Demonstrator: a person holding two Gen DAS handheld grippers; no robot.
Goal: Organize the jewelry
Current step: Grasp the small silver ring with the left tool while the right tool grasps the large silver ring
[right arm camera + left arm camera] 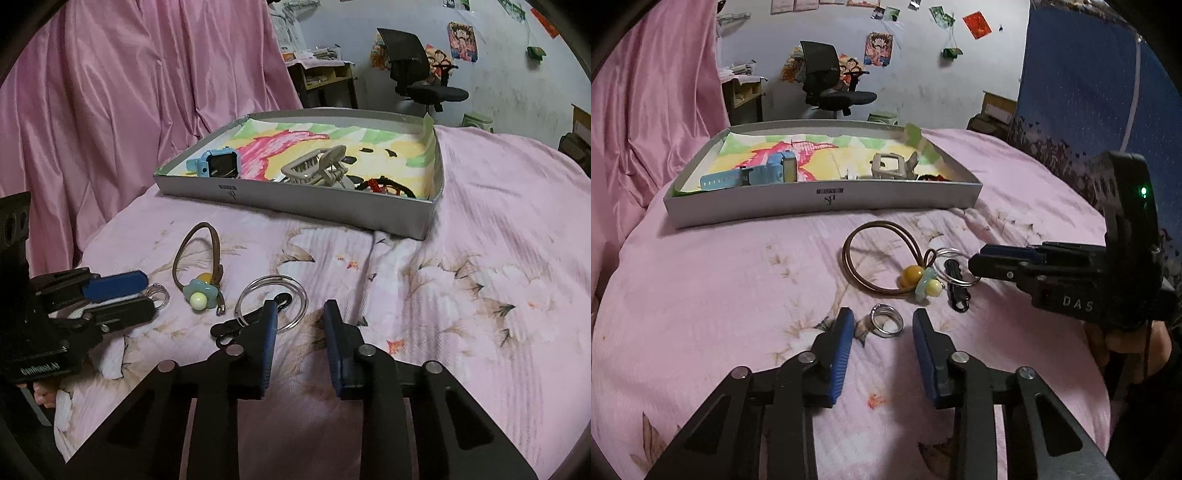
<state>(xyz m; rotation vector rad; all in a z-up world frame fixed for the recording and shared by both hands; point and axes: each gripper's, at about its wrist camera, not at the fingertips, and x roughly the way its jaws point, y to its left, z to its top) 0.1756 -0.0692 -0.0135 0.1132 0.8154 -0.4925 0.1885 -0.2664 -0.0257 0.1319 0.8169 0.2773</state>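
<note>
A grey tray (827,201) (295,201) at the back holds a blue watch (753,173) (218,166), a beige hair claw (890,166) (317,166) and a dark red-black piece (384,186). On the pink bedspread lie a silver ring (886,320) (159,293), a brown hair tie with yellow and green beads (882,258) (201,266), a thin silver bangle (955,267) (273,304) and a black clip (956,290) (251,317). My left gripper (882,323) (142,291) is open around the ring. My right gripper (301,314) (975,264) is open at the bangle.
Pink cloth (129,92) hangs behind the bed on the left. A black office chair (831,79), a desk and posters stand at the far wall. A blue curtain (1089,92) hangs at the right.
</note>
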